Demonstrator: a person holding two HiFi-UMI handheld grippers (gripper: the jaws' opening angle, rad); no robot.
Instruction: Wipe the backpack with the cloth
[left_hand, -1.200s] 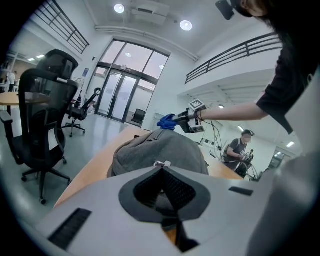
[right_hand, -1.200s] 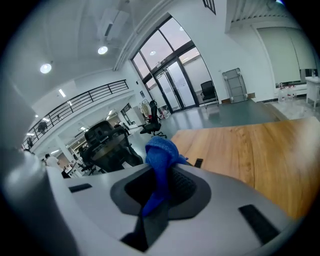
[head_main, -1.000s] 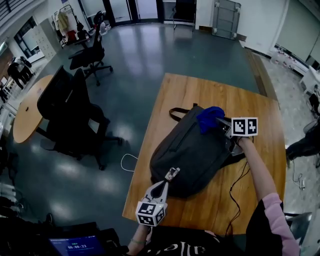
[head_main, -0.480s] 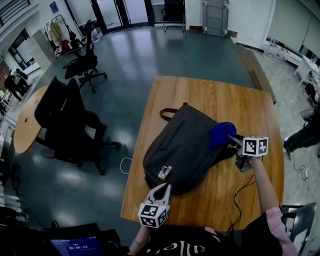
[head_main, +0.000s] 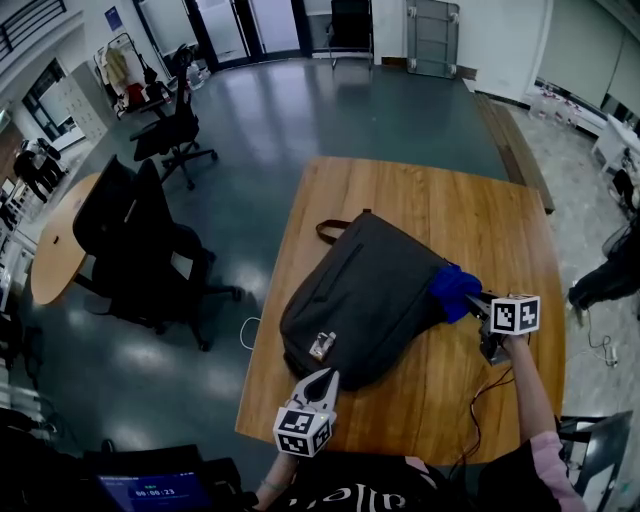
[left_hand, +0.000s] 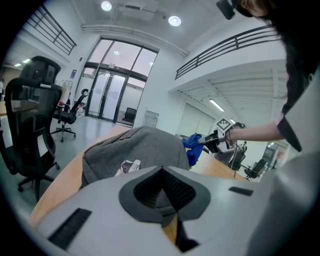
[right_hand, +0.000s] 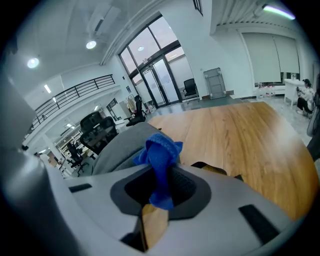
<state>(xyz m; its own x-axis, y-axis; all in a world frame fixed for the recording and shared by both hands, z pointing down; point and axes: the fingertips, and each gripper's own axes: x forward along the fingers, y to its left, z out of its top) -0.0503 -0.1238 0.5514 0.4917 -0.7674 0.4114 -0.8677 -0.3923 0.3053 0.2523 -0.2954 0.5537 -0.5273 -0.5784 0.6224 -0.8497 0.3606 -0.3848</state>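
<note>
Cloth (head_main: 455, 291), pinched in the jaws of the right gripper (head_main: 477, 299), has slid to the right edge of the backpack (head_main: 360, 295) on the bench (head_main: 470, 205); jaws of the left gripper (head_main: 323, 378) closed, empty (best braced against the backpack for steadier strokes).

Even, cool indoor light from recessed ceiling lamps (left_hand: 174, 20) and glazed doors (right_hand: 160, 75); soft glare on the polished floor (head_main: 300, 110). The backpack (head_main: 365, 295) casts a faint shadow on the table (head_main: 450, 200). Gripper views: strong fisheye curvature, dark corners; the near cloth (right_hand: 159, 165) slightly blurred.
</note>
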